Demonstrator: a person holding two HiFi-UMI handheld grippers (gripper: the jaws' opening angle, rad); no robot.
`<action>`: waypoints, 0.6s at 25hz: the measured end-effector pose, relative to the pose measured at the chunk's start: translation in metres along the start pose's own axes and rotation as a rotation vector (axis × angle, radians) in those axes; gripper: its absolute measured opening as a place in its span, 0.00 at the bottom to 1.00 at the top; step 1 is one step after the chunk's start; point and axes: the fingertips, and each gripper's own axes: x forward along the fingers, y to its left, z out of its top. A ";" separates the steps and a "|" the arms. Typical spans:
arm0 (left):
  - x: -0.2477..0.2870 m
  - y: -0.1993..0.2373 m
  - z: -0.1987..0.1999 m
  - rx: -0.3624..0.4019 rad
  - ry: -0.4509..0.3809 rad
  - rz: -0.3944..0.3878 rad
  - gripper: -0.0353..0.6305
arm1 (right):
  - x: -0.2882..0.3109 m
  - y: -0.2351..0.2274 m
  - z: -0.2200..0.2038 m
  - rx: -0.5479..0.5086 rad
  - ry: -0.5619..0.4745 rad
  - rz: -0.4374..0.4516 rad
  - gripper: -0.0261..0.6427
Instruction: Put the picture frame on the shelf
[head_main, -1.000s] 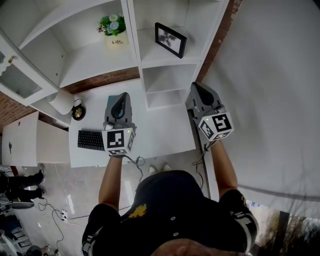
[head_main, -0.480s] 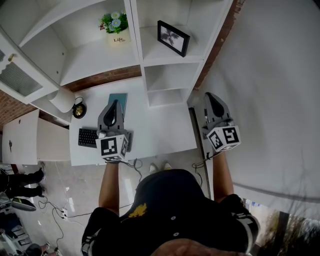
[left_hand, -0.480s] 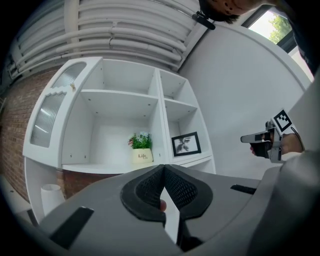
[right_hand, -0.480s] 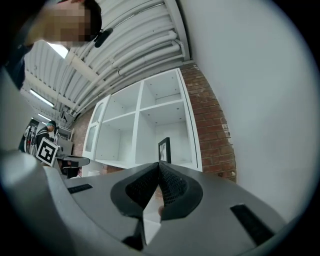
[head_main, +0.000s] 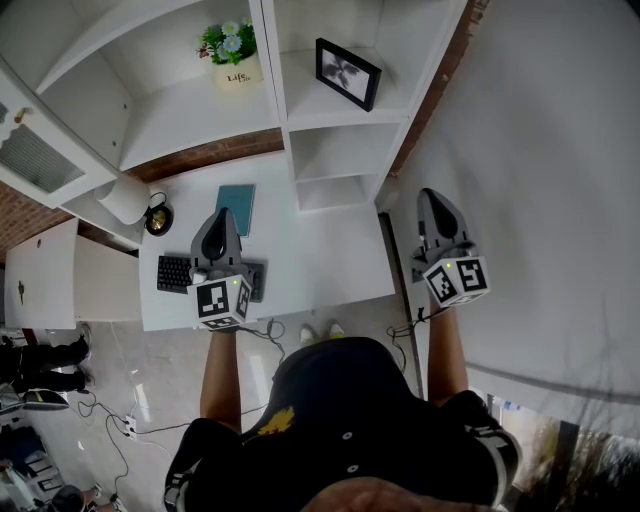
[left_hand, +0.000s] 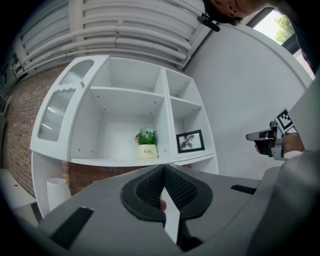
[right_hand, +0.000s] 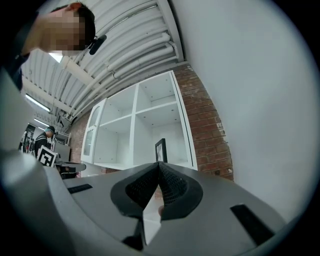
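Observation:
The black picture frame stands upright in the right-hand compartment of the white shelf unit; it also shows in the left gripper view as the frame, and edge-on in the right gripper view as the frame. My left gripper hangs over the white desk near the keyboard, shut and empty, its jaws meeting at the left gripper. My right gripper is off the desk's right edge, shut with nothing in it, tips together at the right gripper. Both are well away from the frame.
A potted plant sits in the wide left compartment. On the desk lie a teal notebook, a black keyboard, a white cylinder and a small black round object. A grey wall runs along the right.
Both grippers have drawn back from the shelf toward the person. The left one has come off the teal notebook, which now shows in full. The frame stays on the shelf.

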 end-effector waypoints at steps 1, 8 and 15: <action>0.000 0.000 0.000 0.000 -0.001 0.002 0.08 | 0.000 0.001 -0.001 0.000 0.001 0.000 0.05; 0.001 0.001 0.004 -0.001 -0.008 -0.002 0.08 | 0.002 0.005 0.001 -0.006 0.003 0.006 0.05; 0.003 -0.002 0.001 -0.011 -0.001 -0.011 0.08 | 0.002 0.005 -0.001 -0.012 0.013 0.004 0.05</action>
